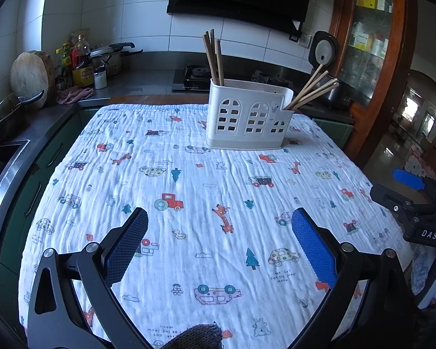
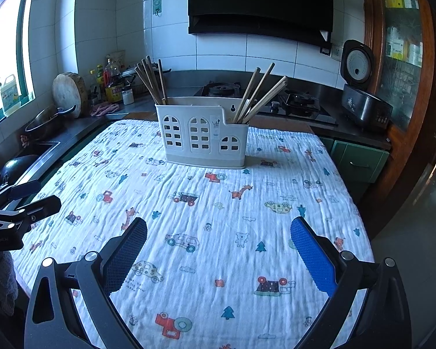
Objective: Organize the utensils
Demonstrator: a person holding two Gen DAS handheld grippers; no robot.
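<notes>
Blue-padded fingers (image 1: 314,247) of the left gripper (image 1: 219,232) spread wide apart above a white cloth (image 1: 189,180) printed with small cars, giraffes and trees. Nothing sits between them and they hold nothing. The cloth covers the worktop.

Toward the far end of the cloth stands a white plastic holder (image 1: 247,116) with window-shaped cutouts in its front wall. One bundle of wooden chopsticks (image 1: 213,58) stands nearly upright in its left compartment. A second bundle (image 1: 314,90) leans out to the right from the lower right compartment.

From the right wrist view, the right gripper (image 2: 218,232) is likewise opened wide over the cloth (image 2: 218,203), its fingers (image 2: 312,256) empty and touching nothing. The holder (image 2: 202,136) stands well ahead of it, with chopsticks on the left (image 2: 152,83) and on the right (image 2: 258,93).

Each gripper shows at the edge of the other's view: the right one (image 1: 415,203) at the right edge of the cloth, the left one (image 2: 20,203) at the left edge.

Behind the worktop are a gas stove (image 2: 276,99), a rice cooker (image 2: 360,87) with its lid raised, bottles (image 1: 81,61) and a round wooden cutting board (image 1: 29,75).
</notes>
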